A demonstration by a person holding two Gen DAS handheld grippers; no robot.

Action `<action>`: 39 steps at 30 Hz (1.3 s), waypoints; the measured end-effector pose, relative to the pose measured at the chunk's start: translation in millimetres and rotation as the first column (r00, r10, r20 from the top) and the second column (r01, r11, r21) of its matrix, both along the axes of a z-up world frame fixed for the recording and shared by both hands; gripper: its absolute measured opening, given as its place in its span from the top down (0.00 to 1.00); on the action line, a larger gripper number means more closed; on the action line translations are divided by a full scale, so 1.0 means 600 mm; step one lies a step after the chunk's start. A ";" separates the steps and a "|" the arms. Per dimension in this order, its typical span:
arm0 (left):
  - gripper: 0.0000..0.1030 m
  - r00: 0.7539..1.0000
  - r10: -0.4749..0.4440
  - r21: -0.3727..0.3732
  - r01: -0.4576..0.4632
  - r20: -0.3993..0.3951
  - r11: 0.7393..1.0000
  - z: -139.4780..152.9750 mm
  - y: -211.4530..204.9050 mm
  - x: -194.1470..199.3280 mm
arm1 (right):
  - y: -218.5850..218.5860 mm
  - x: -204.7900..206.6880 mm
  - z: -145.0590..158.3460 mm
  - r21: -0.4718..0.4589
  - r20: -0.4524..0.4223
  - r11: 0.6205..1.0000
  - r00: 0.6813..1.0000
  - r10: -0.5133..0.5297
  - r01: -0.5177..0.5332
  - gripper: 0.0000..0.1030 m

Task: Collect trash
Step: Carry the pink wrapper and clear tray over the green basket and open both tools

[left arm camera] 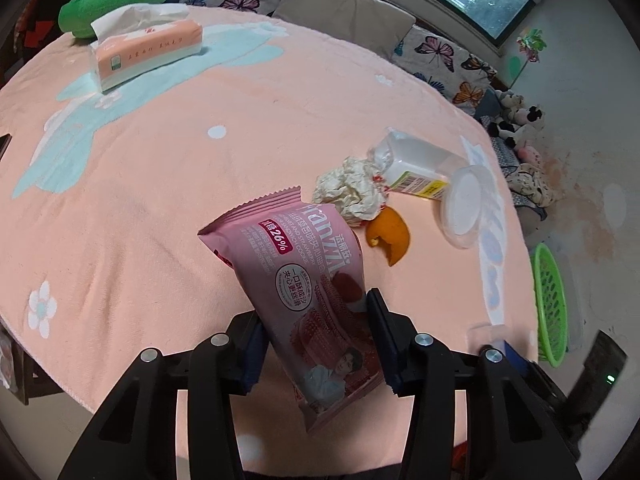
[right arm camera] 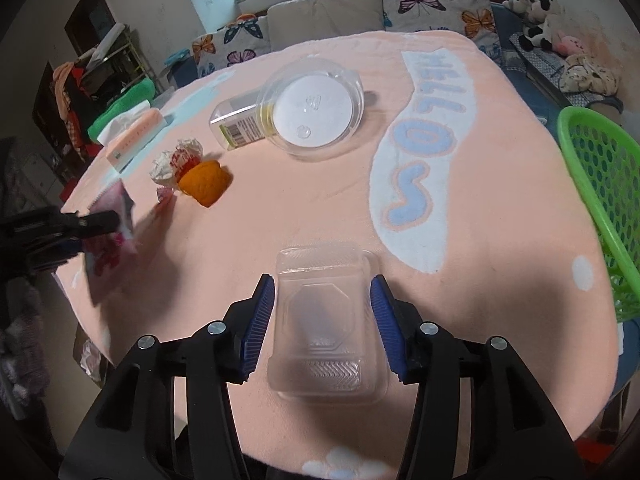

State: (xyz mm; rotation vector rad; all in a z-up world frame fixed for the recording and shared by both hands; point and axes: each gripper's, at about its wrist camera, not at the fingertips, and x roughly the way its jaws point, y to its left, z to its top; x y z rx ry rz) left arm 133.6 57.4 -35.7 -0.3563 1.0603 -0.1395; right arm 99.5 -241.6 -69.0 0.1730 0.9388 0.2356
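Note:
My left gripper (left arm camera: 316,328) is shut on a pink cookie wrapper (left arm camera: 296,276) and holds it above the table; it also shows in the right wrist view (right arm camera: 110,236). Beyond it lie a crumpled paper ball (left arm camera: 350,192), an orange peel (left arm camera: 390,236) and a clear plastic jar (left arm camera: 436,176) on its side. My right gripper (right arm camera: 322,300) is open, its fingers either side of a clear plastic clamshell tray (right arm camera: 326,328) that rests on the table. The peel (right arm camera: 204,180), paper ball (right arm camera: 176,160) and jar (right arm camera: 296,108) lie farther away.
The round table has a peach cloth (left arm camera: 180,168). A tissue pack (left arm camera: 148,52) and a green cloth (left arm camera: 116,0) sit at its far side. A green mesh basket (right arm camera: 600,200) stands off the table's right edge, also in the left wrist view (left arm camera: 550,300). Sofa cushions (right arm camera: 324,8) lie behind.

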 end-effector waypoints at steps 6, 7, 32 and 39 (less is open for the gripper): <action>0.56 0.999 -0.038 -0.029 0.039 0.039 0.999 0.030 -0.012 -0.010 | -0.004 -0.010 0.012 -0.026 0.038 1.000 0.999 0.014 -0.013 0.54; 0.56 0.998 -0.047 -0.036 0.049 0.043 0.998 0.034 -0.016 -0.009 | -0.005 -0.013 0.014 -0.026 0.044 1.000 0.999 0.013 -0.011 0.54; 0.56 0.857 -0.474 -0.139 0.504 0.203 0.852 0.137 -0.379 0.053 | -0.368 -0.036 0.063 0.029 0.152 0.924 0.912 -0.381 0.381 0.53; 0.56 0.790 -0.576 -0.110 0.605 0.211 0.789 0.134 -0.502 0.080 | -0.446 -0.027 0.029 0.014 0.121 0.896 0.889 -0.442 0.444 0.53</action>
